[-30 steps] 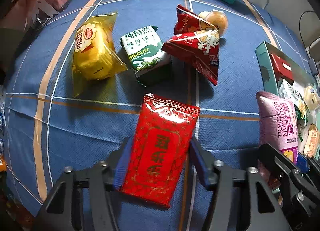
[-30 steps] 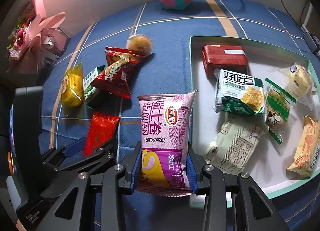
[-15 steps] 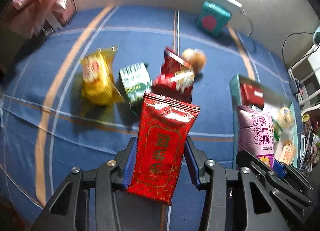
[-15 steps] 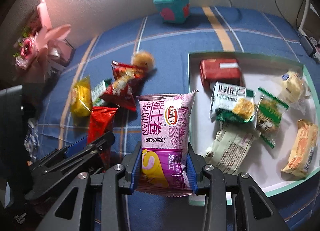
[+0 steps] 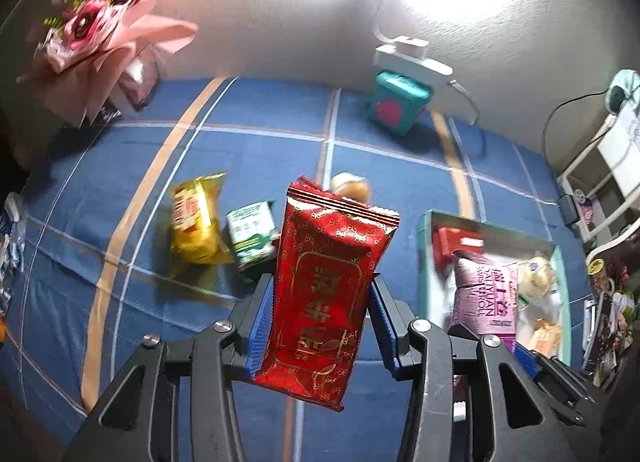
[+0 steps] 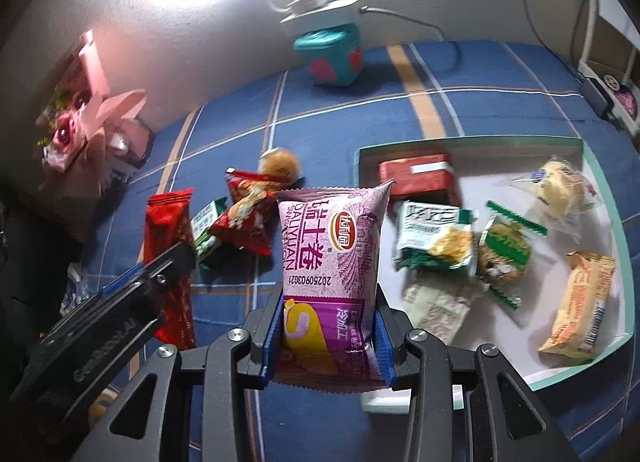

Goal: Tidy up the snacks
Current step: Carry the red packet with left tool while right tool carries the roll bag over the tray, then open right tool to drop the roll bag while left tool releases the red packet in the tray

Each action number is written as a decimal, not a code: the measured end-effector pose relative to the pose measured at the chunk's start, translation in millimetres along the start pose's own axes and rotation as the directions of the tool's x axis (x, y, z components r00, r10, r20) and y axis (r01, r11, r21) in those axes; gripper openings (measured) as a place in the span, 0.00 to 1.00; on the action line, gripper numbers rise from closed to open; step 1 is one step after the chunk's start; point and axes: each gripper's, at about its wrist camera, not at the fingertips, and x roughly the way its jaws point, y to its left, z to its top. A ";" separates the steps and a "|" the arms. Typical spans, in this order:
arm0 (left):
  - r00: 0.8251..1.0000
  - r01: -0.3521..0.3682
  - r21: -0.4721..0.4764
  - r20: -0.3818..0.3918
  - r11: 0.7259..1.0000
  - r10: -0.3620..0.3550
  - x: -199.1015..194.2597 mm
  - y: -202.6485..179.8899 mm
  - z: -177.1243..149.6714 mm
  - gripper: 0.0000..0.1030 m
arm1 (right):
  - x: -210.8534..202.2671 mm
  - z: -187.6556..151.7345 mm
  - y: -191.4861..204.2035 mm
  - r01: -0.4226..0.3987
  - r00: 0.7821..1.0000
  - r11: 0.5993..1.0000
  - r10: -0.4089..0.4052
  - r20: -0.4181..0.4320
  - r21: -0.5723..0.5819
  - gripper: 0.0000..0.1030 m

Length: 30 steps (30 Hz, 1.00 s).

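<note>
My left gripper (image 5: 316,326) is shut on a red packet with gold print (image 5: 324,278) and holds it well above the blue cloth. My right gripper (image 6: 326,336) is shut on a purple Swiss-roll packet (image 6: 332,258), held in the air by the left edge of the teal-rimmed tray (image 6: 624,246). The tray holds several snacks, among them a red box (image 6: 416,174) and a green packet (image 6: 434,238). On the cloth lie a yellow packet (image 5: 192,218), a green biscuit pack (image 5: 252,234), a red triangular bag (image 6: 244,218) and a round bun (image 6: 278,162).
A teal box (image 6: 332,58) with a white charger on it stands at the back by the wall. A pink flower bouquet (image 5: 96,30) sits at the back left. A white rack and cables (image 5: 604,166) are at the right.
Both grippers have risen away from the cloth with their packets. The red packet, which lay on the cloth between open fingers, is now gripped and lifted.
</note>
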 end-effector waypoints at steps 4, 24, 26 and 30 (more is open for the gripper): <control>0.999 0.044 0.044 0.018 0.998 -0.045 -2.8 -22.7 0.8 0.46 | -10.8 5.0 -22.9 0.031 0.999 0.998 -0.033 0.028 0.055 0.40; 0.984 0.169 0.299 -0.101 0.939 -0.145 21.3 -134.5 -39.0 0.47 | -62.9 0.8 -157.8 0.174 0.973 0.925 -0.213 0.083 0.338 0.40; 0.984 0.166 0.311 -0.119 0.936 -0.135 27.4 -138.8 -43.5 0.47 | -57.5 2.2 -156.6 0.169 0.977 0.930 -0.203 0.073 0.327 0.40; 0.983 0.151 0.322 -0.146 0.934 -0.109 39.2 -141.5 -48.8 0.47 | -35.8 4.1 -152.7 0.164 0.983 0.936 -0.181 0.027 0.312 0.40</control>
